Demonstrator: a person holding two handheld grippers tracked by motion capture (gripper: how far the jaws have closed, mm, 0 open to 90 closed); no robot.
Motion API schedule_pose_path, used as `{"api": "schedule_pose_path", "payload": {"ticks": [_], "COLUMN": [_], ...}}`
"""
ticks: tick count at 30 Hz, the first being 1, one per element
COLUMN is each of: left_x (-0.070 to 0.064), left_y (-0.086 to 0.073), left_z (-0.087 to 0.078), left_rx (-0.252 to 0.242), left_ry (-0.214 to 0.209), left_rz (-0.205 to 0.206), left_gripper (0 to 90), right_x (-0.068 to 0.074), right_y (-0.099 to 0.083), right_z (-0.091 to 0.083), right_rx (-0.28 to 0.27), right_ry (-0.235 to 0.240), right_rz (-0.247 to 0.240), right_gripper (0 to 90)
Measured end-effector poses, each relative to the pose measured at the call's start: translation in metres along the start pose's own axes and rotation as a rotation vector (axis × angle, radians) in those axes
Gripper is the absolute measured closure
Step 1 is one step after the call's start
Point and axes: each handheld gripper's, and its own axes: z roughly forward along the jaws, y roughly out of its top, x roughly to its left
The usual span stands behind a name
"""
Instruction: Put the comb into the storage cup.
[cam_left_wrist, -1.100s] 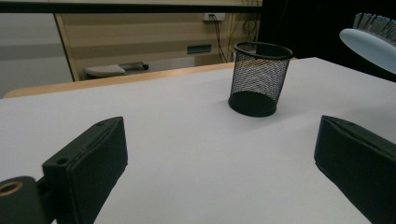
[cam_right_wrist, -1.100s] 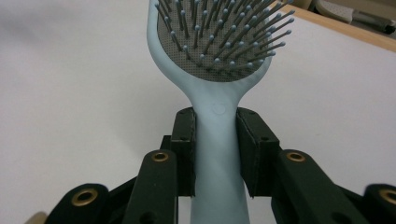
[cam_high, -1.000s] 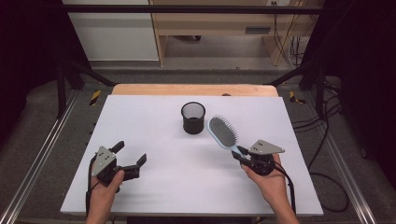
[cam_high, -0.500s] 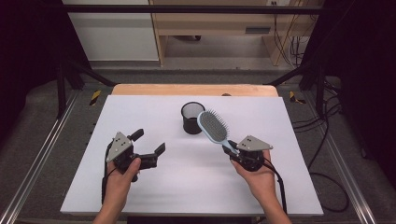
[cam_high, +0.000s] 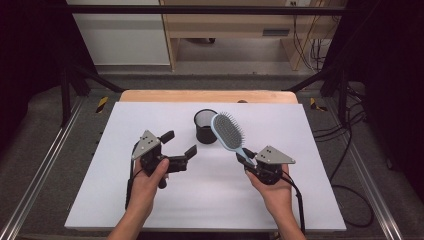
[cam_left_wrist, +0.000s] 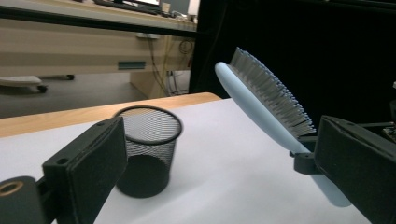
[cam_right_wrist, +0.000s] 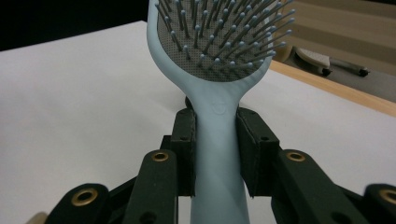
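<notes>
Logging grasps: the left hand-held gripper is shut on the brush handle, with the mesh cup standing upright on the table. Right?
Not quite. The right hand-held gripper is shut on the brush handle, as the right gripper view shows; the left hand-held gripper is open. The cup does stand upright on the table.

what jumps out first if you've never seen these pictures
The pale blue hairbrush stands out first: the right tool is shut on its handle and holds it raised, bristle head tilted toward the black mesh cup at the middle of the white table. To the left of the cup, the left tool is open, holding nothing.
</notes>
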Motion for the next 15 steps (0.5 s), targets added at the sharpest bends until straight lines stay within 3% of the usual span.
{"api": "schedule_pose_path", "payload": {"ticks": [6,15], "left_x": [-0.015,-0.025], "left_y": [0.002,0.005], "left_z": [0.018,0.031], "left_rx": [0.017,0.034], "left_ry": [-0.021,-0.028], "left_rz": [0.030,0.055], "left_gripper": [2.7,2.8], "right_x": [0.005,0.007], "right_y": [-0.001,-0.001], "right_z": [0.001,0.002], "right_rx": [-0.015,-0.035], "right_ry": [0.002,-0.003], "right_rz": [-0.002,-0.010], "right_gripper": [69.5,69.4]}}
